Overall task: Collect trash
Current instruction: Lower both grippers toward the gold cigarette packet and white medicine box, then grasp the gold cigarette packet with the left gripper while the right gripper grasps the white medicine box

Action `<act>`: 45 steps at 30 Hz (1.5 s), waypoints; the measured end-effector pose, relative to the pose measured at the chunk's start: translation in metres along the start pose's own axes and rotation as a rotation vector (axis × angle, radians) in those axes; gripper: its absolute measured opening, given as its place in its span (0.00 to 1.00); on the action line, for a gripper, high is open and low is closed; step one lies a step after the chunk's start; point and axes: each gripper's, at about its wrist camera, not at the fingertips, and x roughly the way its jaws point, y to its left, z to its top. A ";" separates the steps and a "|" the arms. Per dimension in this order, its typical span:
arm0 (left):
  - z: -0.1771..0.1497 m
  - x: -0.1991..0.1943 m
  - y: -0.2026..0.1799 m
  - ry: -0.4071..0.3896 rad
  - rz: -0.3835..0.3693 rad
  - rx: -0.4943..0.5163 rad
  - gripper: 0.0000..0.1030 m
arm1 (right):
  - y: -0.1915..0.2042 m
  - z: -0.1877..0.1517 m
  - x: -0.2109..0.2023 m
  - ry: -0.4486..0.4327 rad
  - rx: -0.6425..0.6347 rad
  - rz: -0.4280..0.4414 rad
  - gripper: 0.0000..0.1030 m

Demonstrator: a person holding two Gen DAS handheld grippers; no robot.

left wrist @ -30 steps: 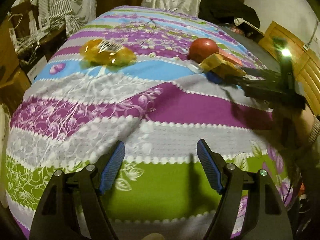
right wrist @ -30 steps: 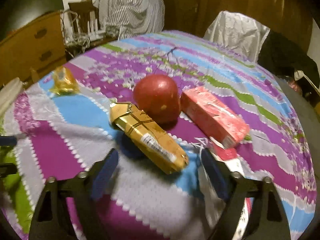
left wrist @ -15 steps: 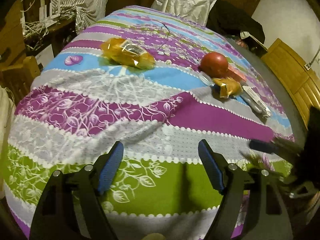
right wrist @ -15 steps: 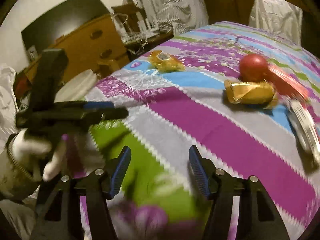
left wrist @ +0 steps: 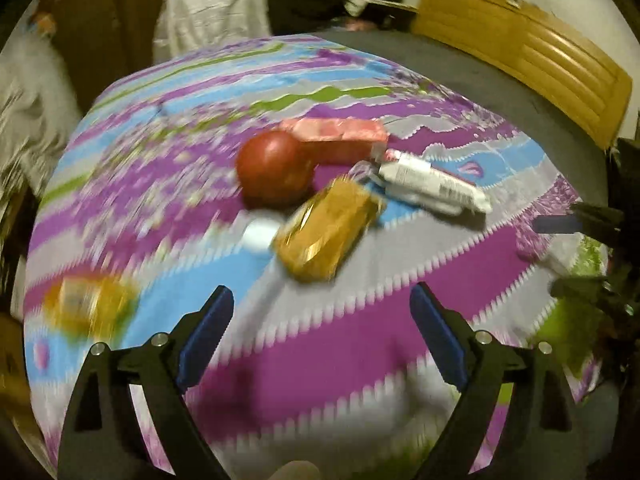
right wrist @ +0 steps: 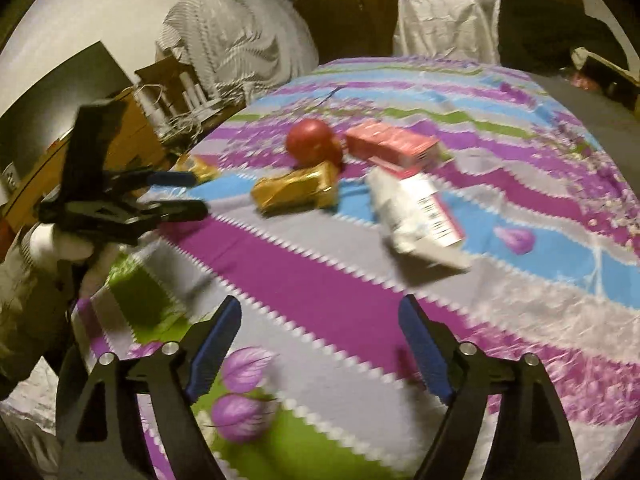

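On the striped tablecloth (left wrist: 360,340) lie a gold wrapper (left wrist: 328,236), a crumpled white carton (left wrist: 432,184), a pink box (left wrist: 336,140) and a yellow packet (left wrist: 86,304), beside a red round fruit (left wrist: 272,172). My left gripper (left wrist: 320,294) hovers just short of the gold wrapper, jaws opening, nothing between them. My right gripper (right wrist: 320,308) hangs over the near purple stripe, jaws opening and empty. It faces the gold wrapper (right wrist: 296,192), white carton (right wrist: 416,212), pink box (right wrist: 392,144) and red fruit (right wrist: 314,142). The left gripper (right wrist: 192,194) shows at that view's left.
A white-covered chair (right wrist: 448,24) stands behind the table. Wooden furniture (left wrist: 520,52) lines the right side. A striped cloth pile (right wrist: 240,40) and a box of cables (right wrist: 176,92) sit to the left. A gloved hand (right wrist: 60,244) holds the left gripper.
Both views have swung. The left gripper has come close to the gold wrapper and red fruit. The right gripper has pulled back from them. Both pairs of jaws stand wider.
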 end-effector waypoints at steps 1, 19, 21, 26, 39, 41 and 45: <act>0.007 0.008 -0.002 0.008 -0.006 0.011 0.84 | -0.005 0.004 0.001 0.004 -0.001 -0.005 0.80; 0.023 0.056 -0.006 0.036 0.004 0.036 0.50 | -0.048 0.079 0.057 0.097 -0.018 -0.025 0.83; 0.011 0.040 0.000 0.033 0.000 0.009 0.50 | -0.056 0.086 0.078 0.142 -0.002 -0.045 0.83; -0.044 0.007 0.015 0.075 -0.008 -0.056 0.51 | -0.064 0.082 0.108 0.199 0.016 -0.108 0.58; -0.094 -0.015 0.018 0.083 0.065 -0.094 0.70 | -0.005 -0.012 0.015 0.189 -0.088 -0.153 0.59; -0.092 -0.014 0.018 0.085 0.080 -0.108 0.75 | -0.006 -0.020 0.021 0.237 -0.099 -0.165 0.65; -0.081 -0.004 0.014 0.106 0.136 -0.089 0.78 | -0.002 -0.014 0.028 0.265 -0.136 -0.180 0.70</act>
